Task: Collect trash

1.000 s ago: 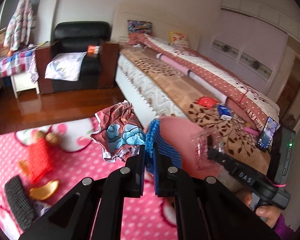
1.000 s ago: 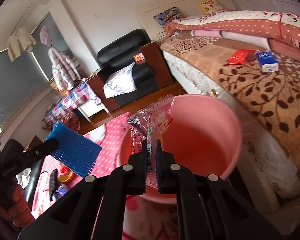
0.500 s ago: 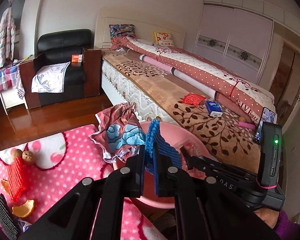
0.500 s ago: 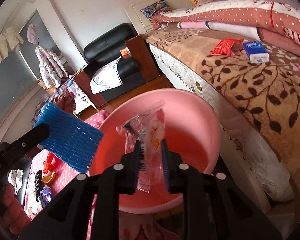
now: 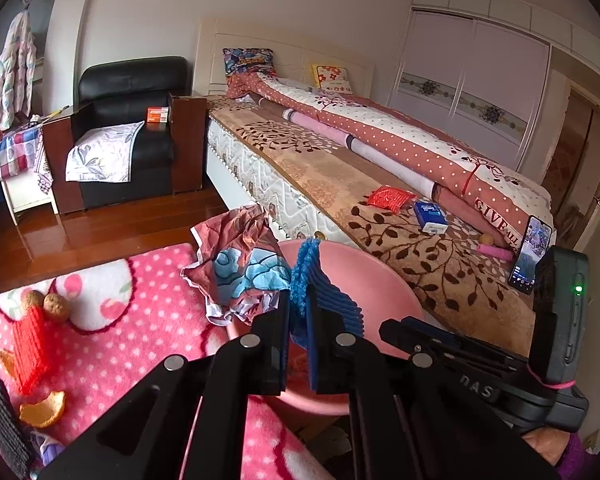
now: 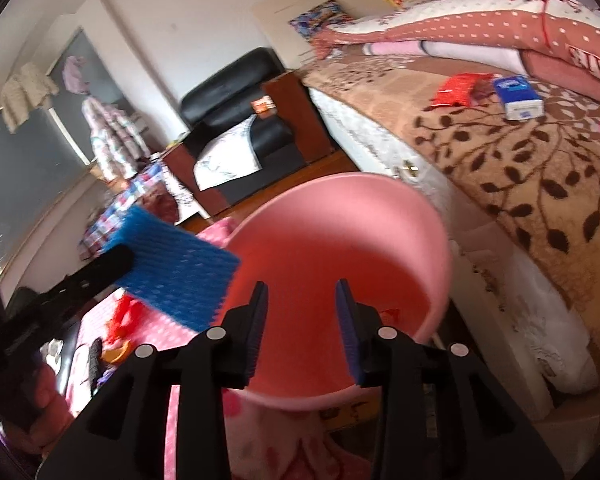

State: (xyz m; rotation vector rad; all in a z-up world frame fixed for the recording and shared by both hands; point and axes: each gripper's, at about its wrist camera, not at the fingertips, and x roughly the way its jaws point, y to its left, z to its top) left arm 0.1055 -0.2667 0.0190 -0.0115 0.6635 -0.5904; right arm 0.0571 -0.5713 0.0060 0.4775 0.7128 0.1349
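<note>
My left gripper (image 5: 298, 312) is shut on a blue foam net sleeve (image 5: 332, 296) together with a crumpled printed wrapper (image 5: 240, 264), held just beside the rim of the pink bucket (image 5: 380, 276). In the right wrist view the blue sleeve (image 6: 172, 272) hangs left of the pink bucket (image 6: 340, 240). My right gripper (image 6: 302, 312) is open and empty over the bucket's mouth. The plastic wrapper it held is out of sight.
A pink dotted blanket (image 5: 120, 344) carries a red net sleeve (image 5: 30, 344), orange peel (image 5: 44, 410), two walnuts (image 5: 48, 304) and a black strip (image 5: 0, 420). The bed (image 5: 380, 208) holds a red packet (image 5: 390, 198), a blue box (image 5: 430, 216) and a phone (image 5: 530, 254). A black armchair (image 5: 128, 132) stands behind.
My right gripper opened and the clear plastic wrapper it held is gone from its fingers. My left gripper moved closer to the bucket with the blue sleeve and wrapper.
</note>
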